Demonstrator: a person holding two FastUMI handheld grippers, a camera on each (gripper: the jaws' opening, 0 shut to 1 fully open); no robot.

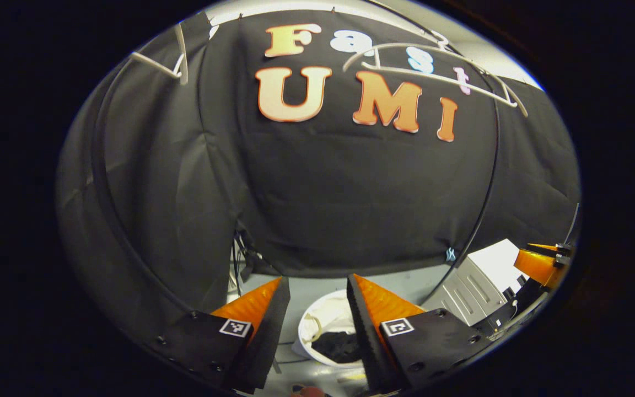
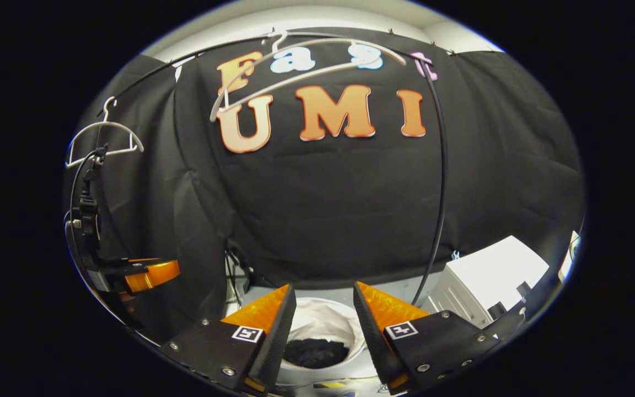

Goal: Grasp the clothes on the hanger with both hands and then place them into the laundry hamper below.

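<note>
Below both grippers, dark clothes (image 2: pixel 316 352) lie inside the white hamper (image 2: pixel 350 361). Left gripper (image 1: pixel 317 309) and right gripper (image 2: pixel 324 314) stand spread, holding nothing. 2 hangers (image 2: pixel 295 60) hang bare.

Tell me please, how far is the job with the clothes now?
Mostly done, it seems. A dark garment lies inside the white laundry hamper, and the hangers on the rail are bare. Nothing is in hand: the left gripper and right gripper are both open and empty above the hamper. No hanging clothes remain in sight.
</note>
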